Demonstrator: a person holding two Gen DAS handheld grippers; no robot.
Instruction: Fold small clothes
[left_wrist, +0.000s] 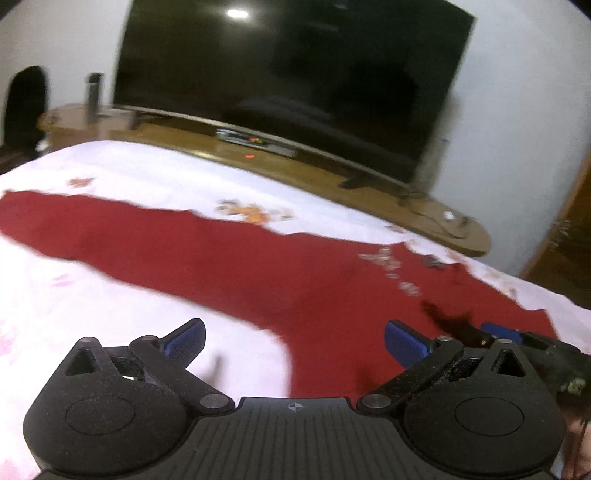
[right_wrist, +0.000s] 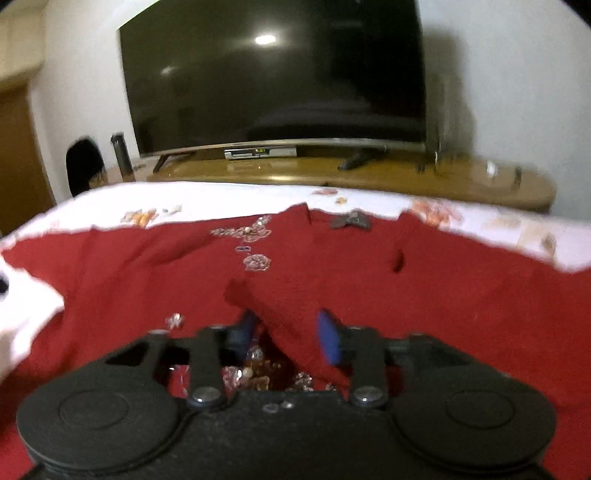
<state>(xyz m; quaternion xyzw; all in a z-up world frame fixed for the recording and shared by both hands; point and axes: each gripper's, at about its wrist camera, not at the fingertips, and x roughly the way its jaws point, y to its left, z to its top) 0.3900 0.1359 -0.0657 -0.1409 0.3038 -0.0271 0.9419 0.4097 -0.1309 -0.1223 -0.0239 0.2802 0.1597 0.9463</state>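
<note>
- Garment: red embroidered top (right_wrist: 424, 295) spread on white bedsheet (left_wrist: 155, 166)
- Left gripper (left_wrist: 293, 343): jaws wide, empty
- Right gripper (right_wrist: 290, 334): jaws parted, raised fold between, unpinched
- Step: fold starting; next, pinch an edge

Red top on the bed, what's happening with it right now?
A person is working a red top with two handheld claws on a white floral bedsheet, facing a TV. The garment lies spread out, one sleeve stretched to the left in the left wrist view. The left claw is open wide over the garment's near edge, gripping nothing. The right claw hovers partly open over a raised fold of the fabric, pads not pressing it. Both views are motion-blurred.
</note>
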